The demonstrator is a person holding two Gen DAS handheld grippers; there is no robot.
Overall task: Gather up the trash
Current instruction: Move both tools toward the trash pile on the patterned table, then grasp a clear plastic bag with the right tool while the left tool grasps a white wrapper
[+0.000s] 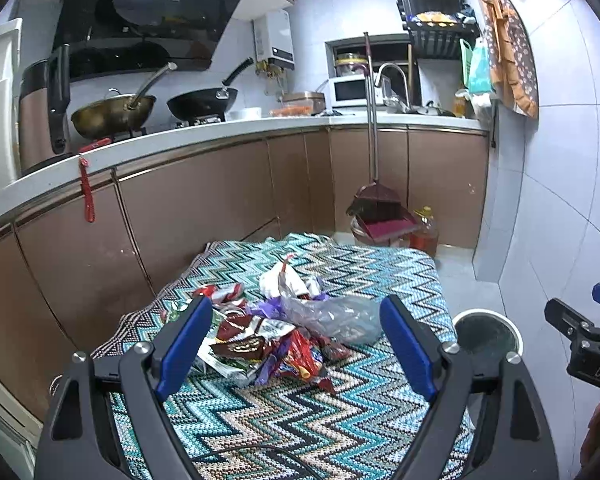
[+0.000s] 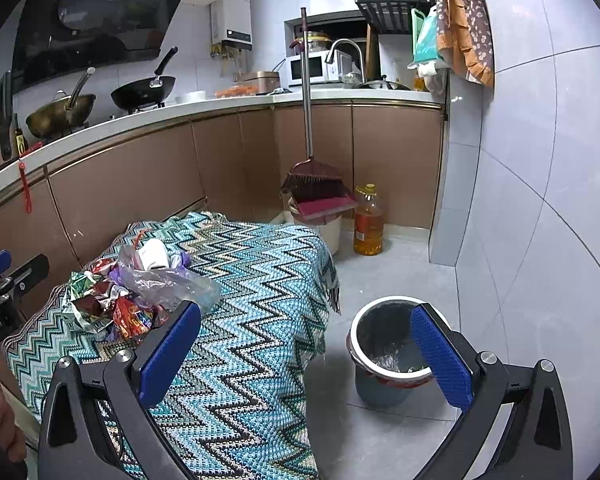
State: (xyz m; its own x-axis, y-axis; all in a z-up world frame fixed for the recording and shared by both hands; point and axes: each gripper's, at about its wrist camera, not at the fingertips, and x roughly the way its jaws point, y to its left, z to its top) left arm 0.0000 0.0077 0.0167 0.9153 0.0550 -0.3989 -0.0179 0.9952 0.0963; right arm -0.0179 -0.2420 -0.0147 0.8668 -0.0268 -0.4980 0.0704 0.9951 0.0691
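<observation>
wrappers (image 1: 260, 344) piled on the zigzag cloth (image 1: 340, 432), dead ahead of the left gripper (image 1: 296, 344), and that is the relation that matters: the heap sits straight between its blue pads, jaws spread wide, nothing pinched. clear plastic bag (image 1: 332, 316) lies on top, stretching toward the right-hand pad. left gripper is plainly the nearer one, pitched down over the cloth. right gripper (image 2: 306, 354) hangs off the cloth's right edge, also spread and empty, with the pile well off to its left. trash bin (image 2: 384, 344) stands on the floor right of the cloth, under the right gripper's reach. looks like the left takes the grab.
</observation>
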